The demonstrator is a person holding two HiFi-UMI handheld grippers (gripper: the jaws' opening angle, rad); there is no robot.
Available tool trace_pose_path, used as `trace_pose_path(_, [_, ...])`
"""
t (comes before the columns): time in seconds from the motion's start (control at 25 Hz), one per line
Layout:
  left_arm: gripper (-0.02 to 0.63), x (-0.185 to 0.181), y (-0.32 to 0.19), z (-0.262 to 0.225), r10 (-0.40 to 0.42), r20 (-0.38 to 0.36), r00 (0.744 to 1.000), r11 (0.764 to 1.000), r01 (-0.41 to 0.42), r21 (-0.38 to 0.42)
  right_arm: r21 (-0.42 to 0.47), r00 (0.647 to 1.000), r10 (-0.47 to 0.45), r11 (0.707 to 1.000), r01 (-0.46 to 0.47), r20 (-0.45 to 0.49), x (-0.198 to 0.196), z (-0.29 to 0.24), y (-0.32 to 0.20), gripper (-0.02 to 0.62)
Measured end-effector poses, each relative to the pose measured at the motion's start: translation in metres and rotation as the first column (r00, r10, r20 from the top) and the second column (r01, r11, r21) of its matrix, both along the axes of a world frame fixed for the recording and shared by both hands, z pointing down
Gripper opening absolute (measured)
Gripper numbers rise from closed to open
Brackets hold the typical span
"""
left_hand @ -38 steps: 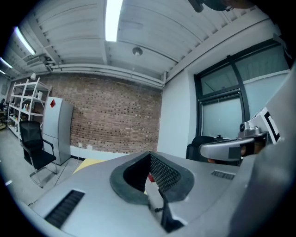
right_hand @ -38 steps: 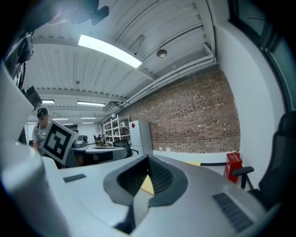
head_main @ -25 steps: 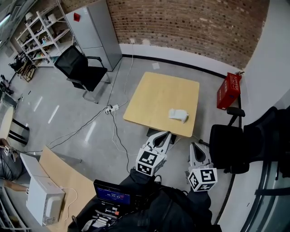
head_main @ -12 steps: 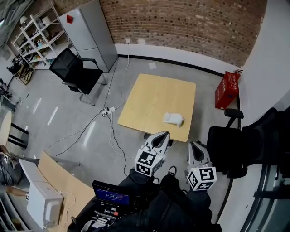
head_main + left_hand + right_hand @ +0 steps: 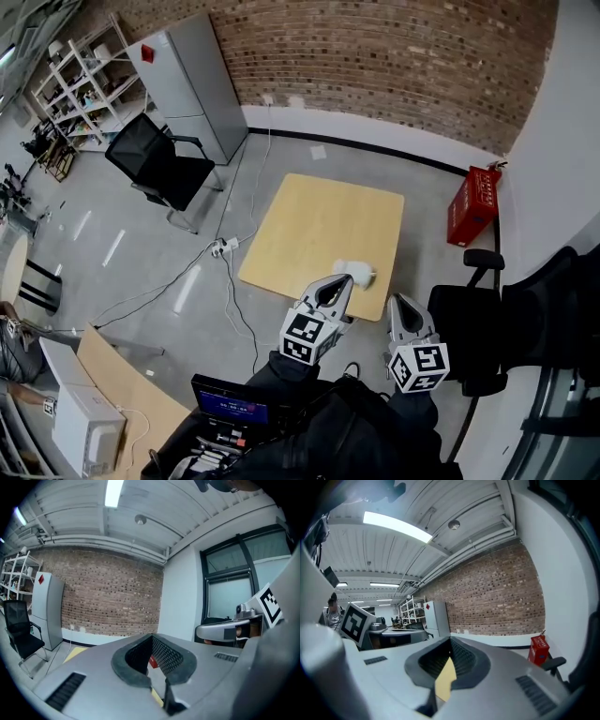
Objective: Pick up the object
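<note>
White object (image 5: pixel 354 273) is lying on the wooden bench (image 5: pixel 319 220), near the bench's lower right edge in the head view, just above the tip of the left claw (image 5: pixel 339 282). Nothing is gripping it. The left claw is showing its pads pressed together at the tips with nothing between them. The right claw (image 5: pixel 401 303) is looking the same, drawn shut and empty, and is hanging lower right of the object, off the bench edge.

Judging from this, the step in hand is the approach: both claws are pointing toward the bench, neither is touching the object. The next move is calling for one claw to spread its pads, come level with the object and close around it.

Much is proving hard to read. The object is showing only as a small pale lump, its shape and material unclear, and the left claw's tip is covering its lower left edge. Neither gripper view is showing it: each is giving only a sliver of yellow bench top through the gap behind the pads, plus brick wall and ceiling
</note>
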State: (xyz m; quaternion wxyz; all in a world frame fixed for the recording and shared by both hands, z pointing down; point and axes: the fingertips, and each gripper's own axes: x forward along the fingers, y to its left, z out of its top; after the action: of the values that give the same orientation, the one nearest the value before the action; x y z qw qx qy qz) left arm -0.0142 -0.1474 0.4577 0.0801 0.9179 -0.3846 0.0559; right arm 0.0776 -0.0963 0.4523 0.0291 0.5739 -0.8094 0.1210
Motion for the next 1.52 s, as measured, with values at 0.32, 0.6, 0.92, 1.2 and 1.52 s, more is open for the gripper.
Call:
trace_pose_path(0.32, [-0.002,0.017,-0.038,0.012,-0.036,0.025,0.999,0.999,0.036,-0.027,-0.016,1.000,-0.027,1.000,0.027,0.011,0.023,0.005,-0.036,0.003])
trace_pose_path(0.6, [-0.002,0.035,-0.058,0.043,-0.066,0.073,0.995,0.994,0.071,-0.079,-0.060,0.998,-0.034,0.997,0.037,0.044,0.053,0.022,-0.051,0.004])
trace_pose_path(0.92, [-0.002,0.023,-0.069,0.106,-0.065,0.192,0.979,0.988,0.091,-0.128,-0.141,0.996,-0.018,0.990,0.030,0.090,0.063,0.051,-0.053,0.003])
trace_pose_path(1.2, [-0.002,0.009,-0.090,0.173,-0.027,0.286,0.958,0.972,0.093,-0.218,-0.218,0.996,0.028,0.976,-0.007,0.090,0.068,0.081,-0.063,0.003])
trace_pose_path(1.52, [-0.002,0.013,-0.108,0.247,0.100,0.439,0.893,0.964,0.022,-0.265,-0.271,0.996,0.052,0.962,-0.031,0.071,0.065,0.103,-0.082,0.003])
